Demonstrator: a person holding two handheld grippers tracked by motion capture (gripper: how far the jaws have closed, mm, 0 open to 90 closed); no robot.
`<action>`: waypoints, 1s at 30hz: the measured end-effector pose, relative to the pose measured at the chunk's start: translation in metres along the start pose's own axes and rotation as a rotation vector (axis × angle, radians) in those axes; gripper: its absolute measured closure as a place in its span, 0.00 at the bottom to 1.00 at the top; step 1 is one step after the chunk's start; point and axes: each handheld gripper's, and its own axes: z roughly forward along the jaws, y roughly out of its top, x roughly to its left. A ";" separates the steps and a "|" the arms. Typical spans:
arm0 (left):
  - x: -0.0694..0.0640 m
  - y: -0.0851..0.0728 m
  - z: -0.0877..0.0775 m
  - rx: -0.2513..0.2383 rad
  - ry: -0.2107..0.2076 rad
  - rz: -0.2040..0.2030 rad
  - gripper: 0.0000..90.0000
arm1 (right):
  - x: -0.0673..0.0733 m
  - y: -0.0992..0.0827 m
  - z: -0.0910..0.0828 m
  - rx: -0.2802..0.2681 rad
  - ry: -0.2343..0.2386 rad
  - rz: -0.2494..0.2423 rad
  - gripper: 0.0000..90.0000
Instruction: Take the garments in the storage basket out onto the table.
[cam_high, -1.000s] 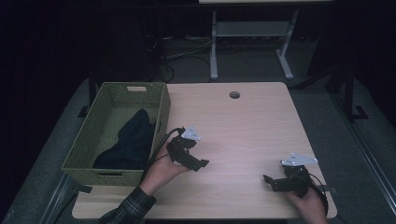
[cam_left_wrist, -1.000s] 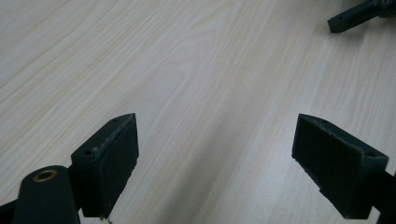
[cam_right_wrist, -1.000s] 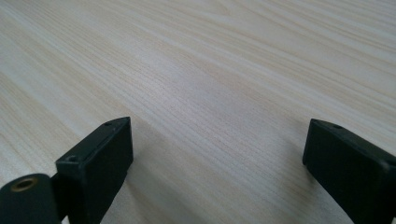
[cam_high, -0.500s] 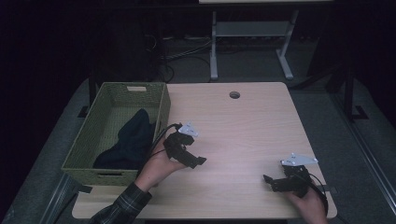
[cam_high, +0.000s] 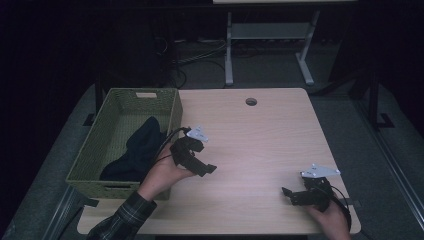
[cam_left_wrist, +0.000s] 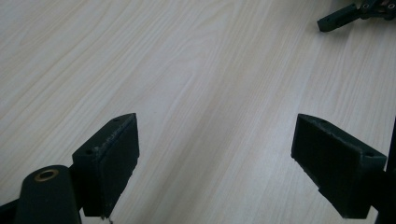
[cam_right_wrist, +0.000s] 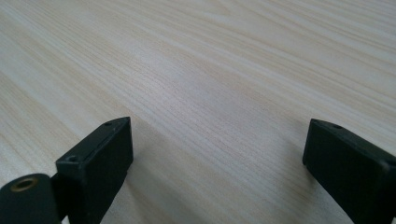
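- left hand-held gripper (cam_high: 207, 169) wide open, empty, just right of the basket (cam_high: 90, 170)
- right hand-held gripper (cam_high: 286, 192) wide too, at 5 o'clock on the surface (cam_high: 260, 145)

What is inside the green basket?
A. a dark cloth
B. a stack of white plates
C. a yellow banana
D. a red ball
A: in the high view the green basket at the table's left holds a crumpled dark cloth and nothing colourful or white, with the left claw just beside its right wall.
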 end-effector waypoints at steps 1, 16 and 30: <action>0.001 0.000 -0.001 0.001 0.001 0.002 0.17 | 0.000 0.000 0.000 0.000 0.000 0.001 0.09; 0.009 0.005 -0.022 0.006 0.006 0.000 0.17 | 0.000 0.000 0.000 -0.001 0.001 -0.003 0.09; 0.018 0.006 -0.045 -0.009 0.012 -0.006 0.22 | 0.000 0.000 0.000 -0.002 0.002 -0.005 0.09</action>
